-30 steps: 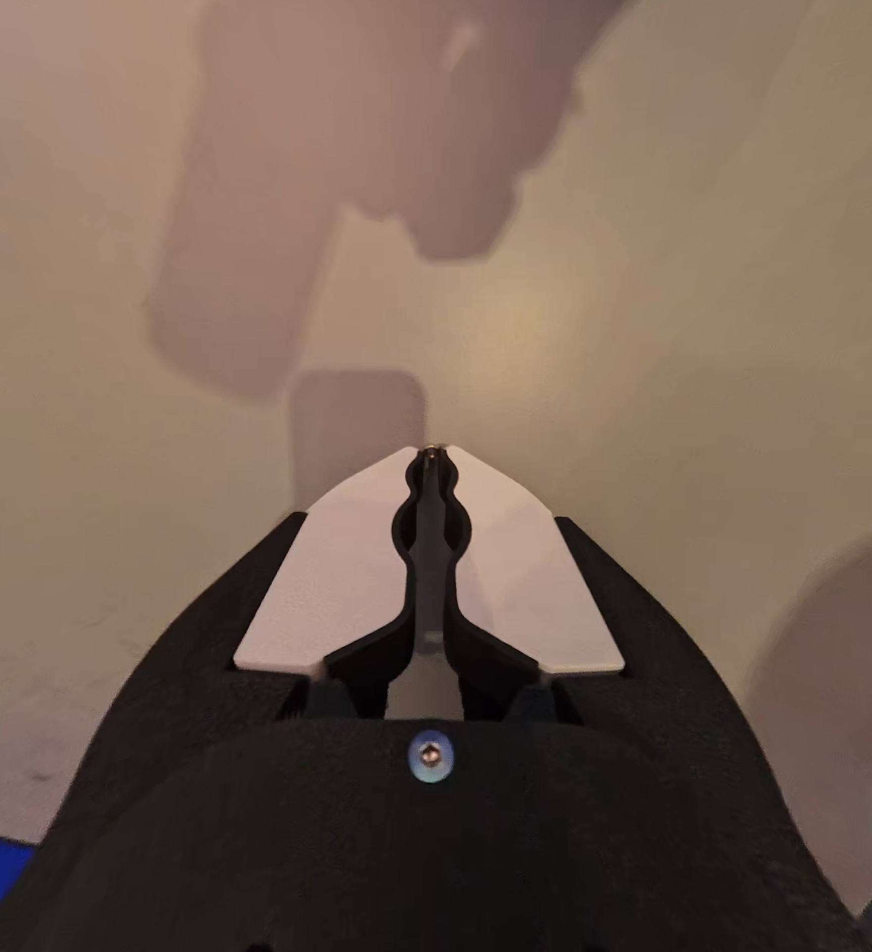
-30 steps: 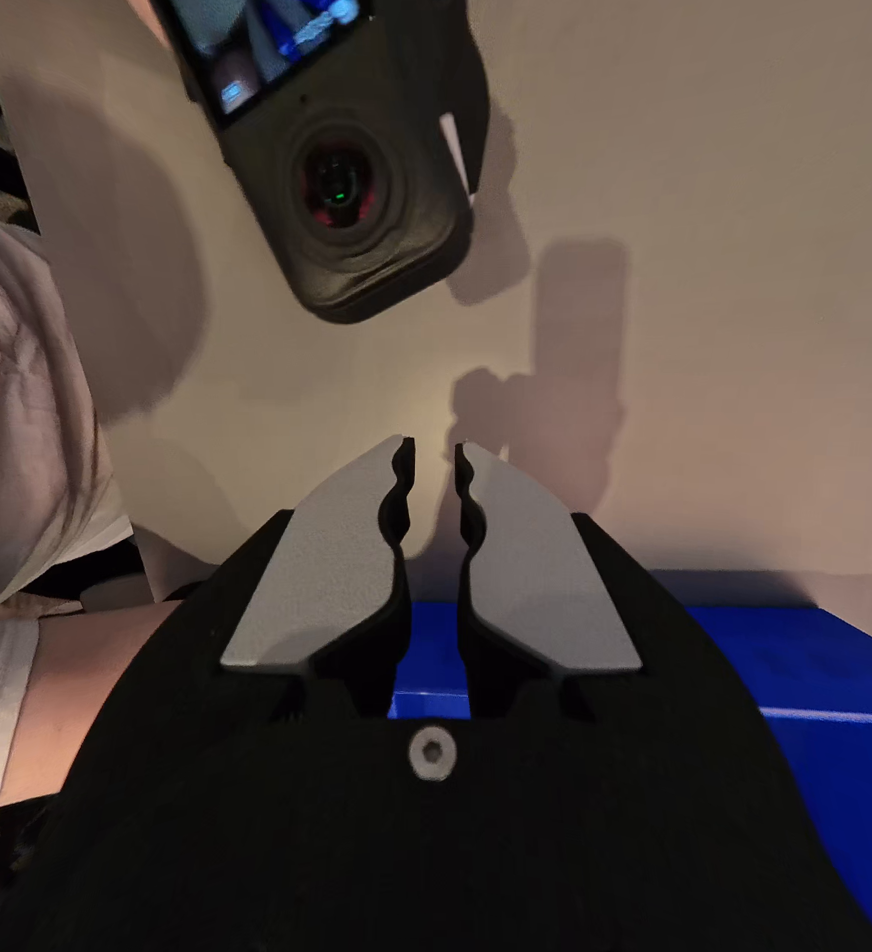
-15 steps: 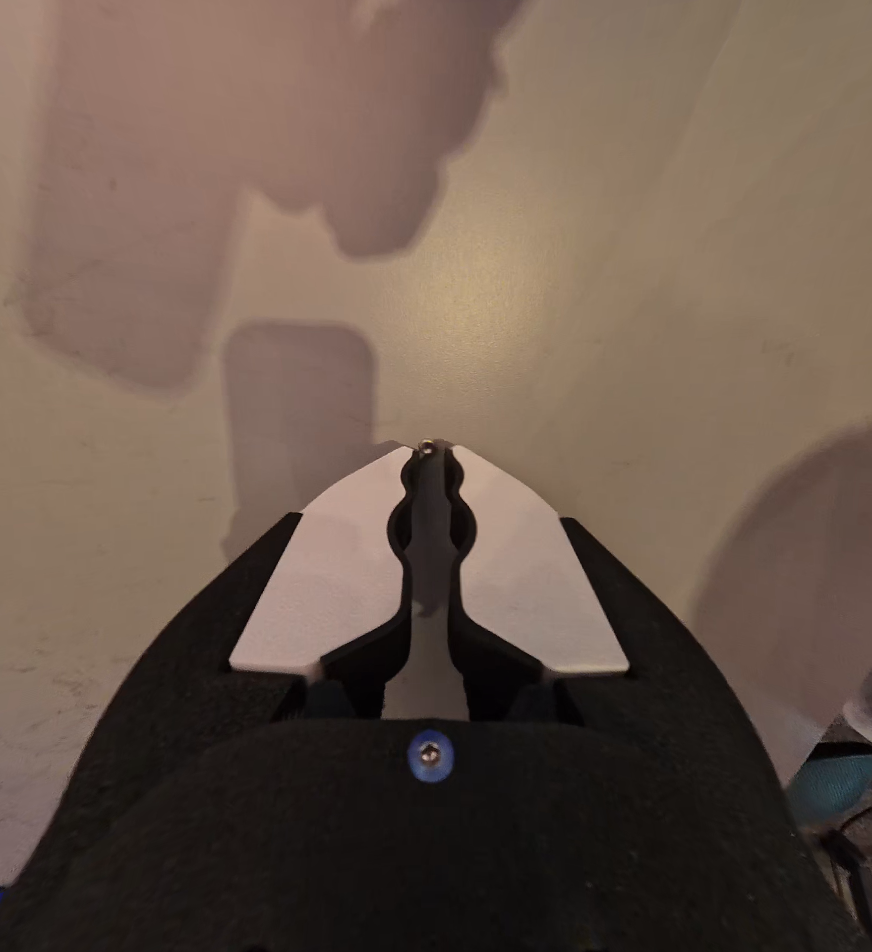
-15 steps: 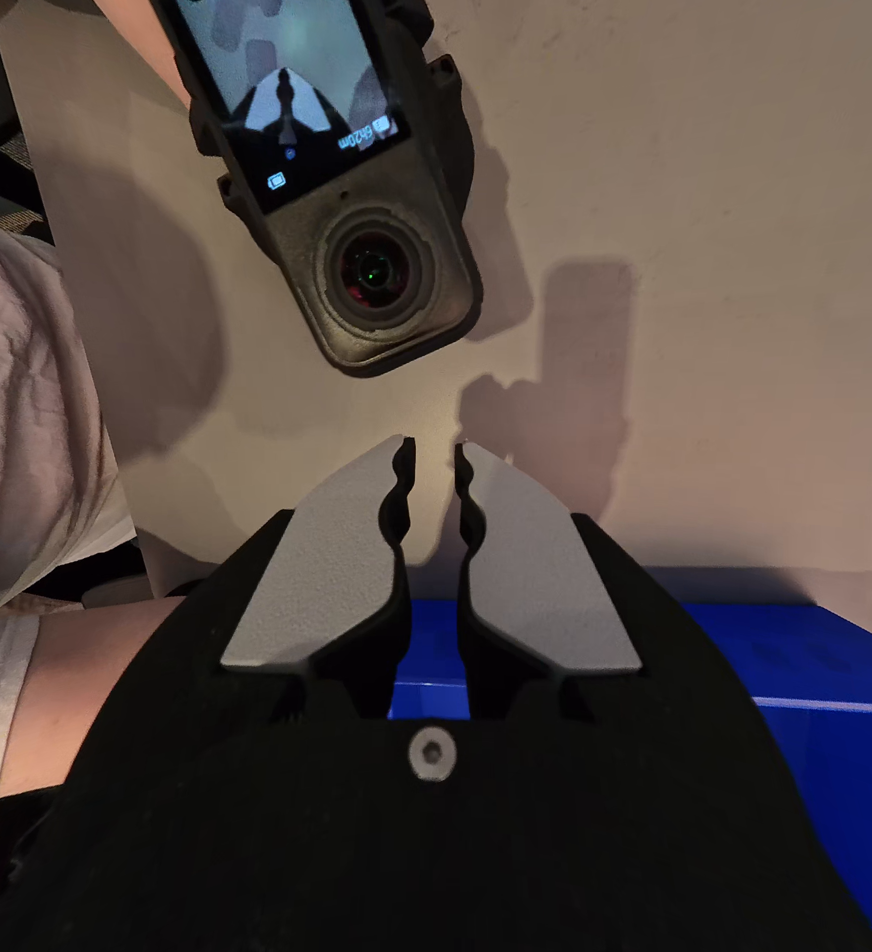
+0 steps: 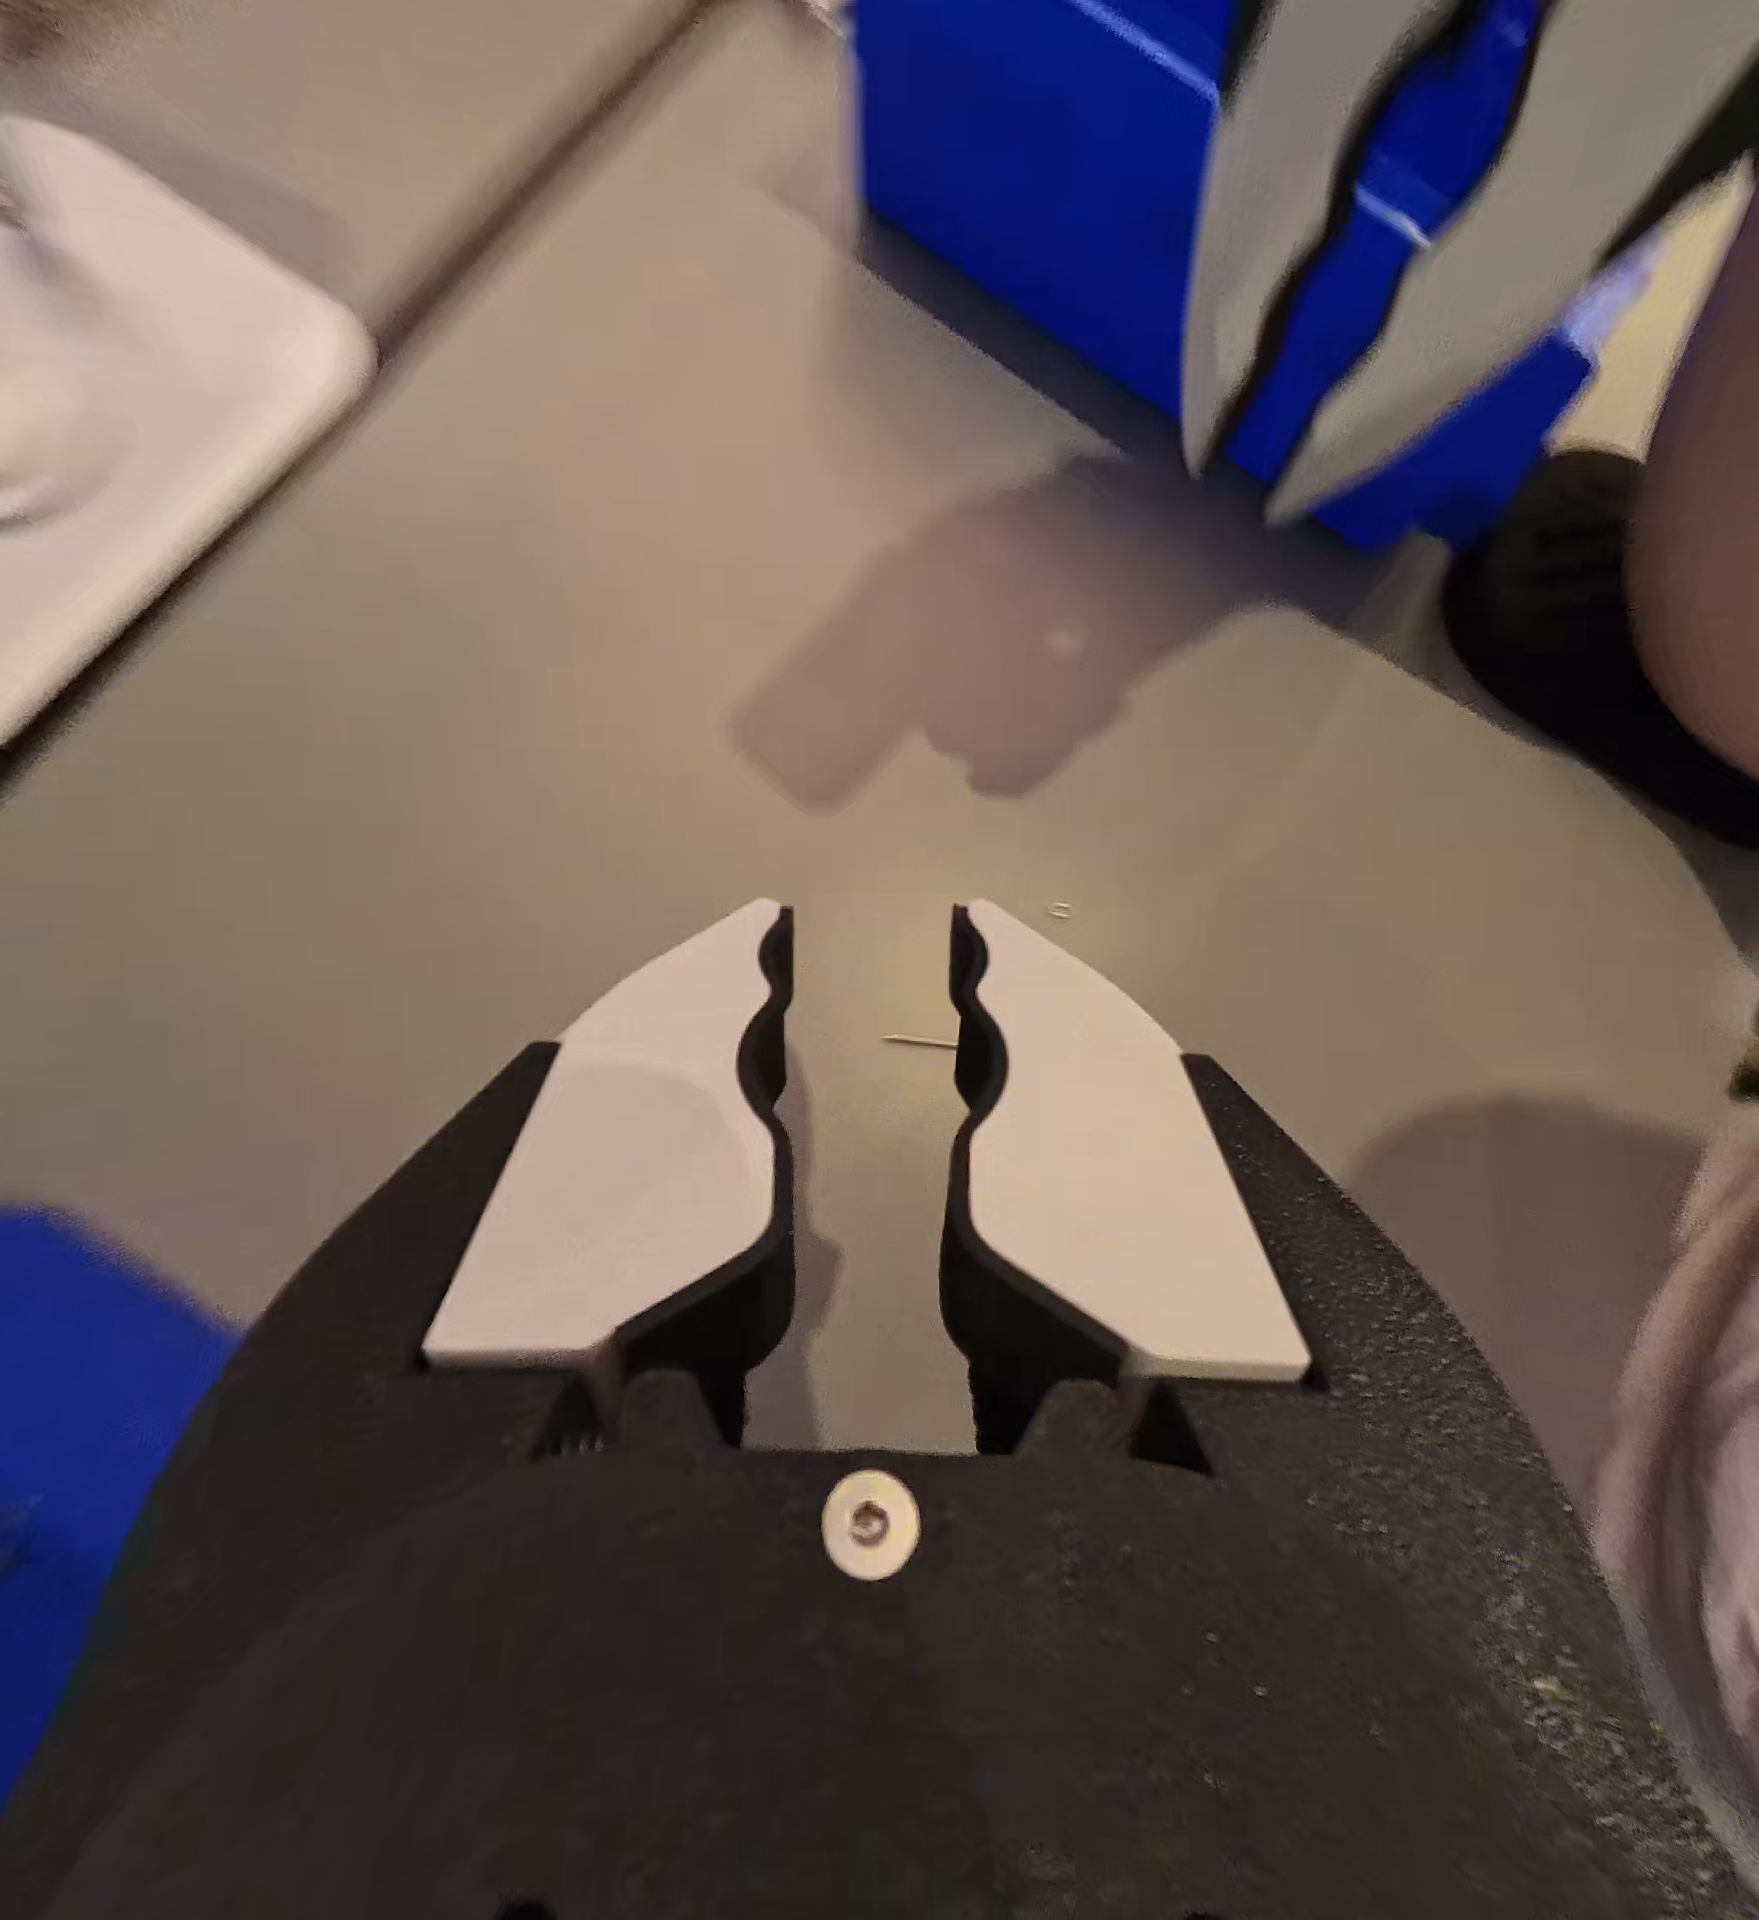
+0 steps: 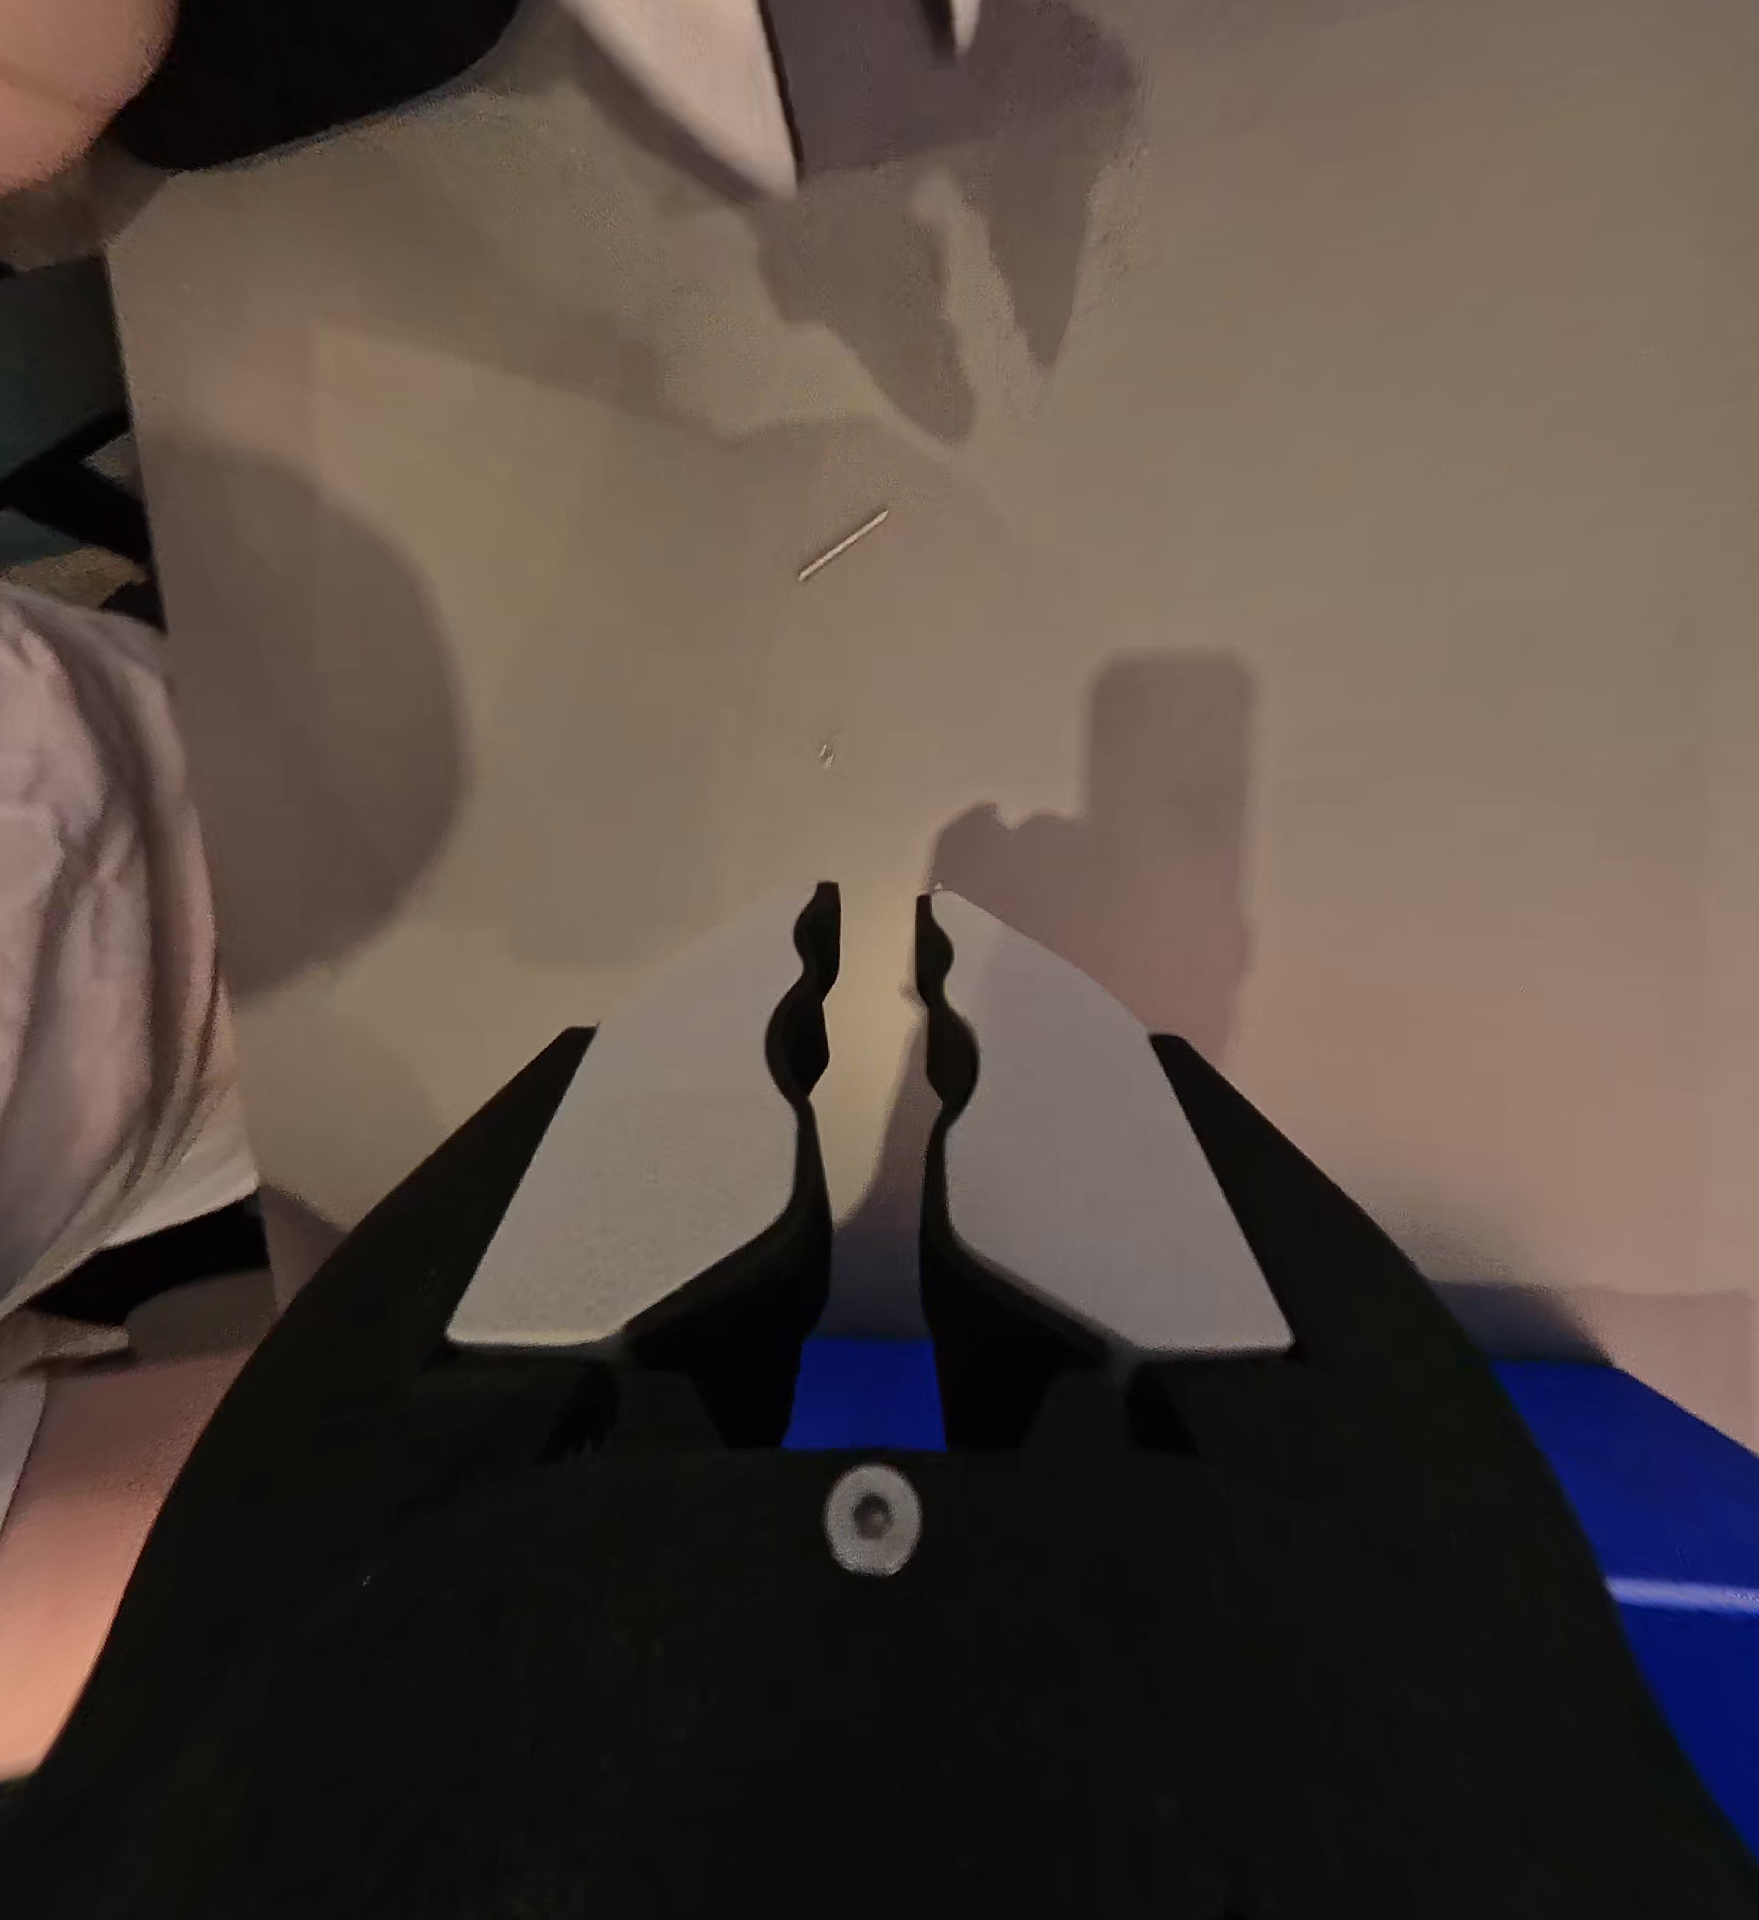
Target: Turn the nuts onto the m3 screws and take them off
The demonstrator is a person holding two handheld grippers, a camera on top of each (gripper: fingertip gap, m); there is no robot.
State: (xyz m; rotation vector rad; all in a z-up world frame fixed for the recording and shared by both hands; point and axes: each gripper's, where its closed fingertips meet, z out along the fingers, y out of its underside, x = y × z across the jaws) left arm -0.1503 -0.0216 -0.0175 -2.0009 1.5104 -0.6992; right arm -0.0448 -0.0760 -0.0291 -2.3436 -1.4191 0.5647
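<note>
A thin m3 screw lies flat on the beige table, between my left gripper's fingers and close to the right one. A tiny nut lies just right of that finger's tip. My left gripper is open and empty, low over the table. My right gripper hangs at the upper right, apart from both parts. In the right wrist view the right gripper is open by a narrow gap and empty; the nut lies just ahead of it and the screw farther ahead. A left gripper finger shows at the top.
A blue bin stands behind the right gripper and shows at the lower right in the right wrist view. A white tray sits at the far left. Another blue object is at the lower left. A person's sleeve borders the table's edge. The grippers' ends are close to 12 cm from one another.
My left gripper was shut on a small metal part at its tips; it has opened and swung round, and the screw and nut lie on the table. The right gripper has kept its narrow gap.
</note>
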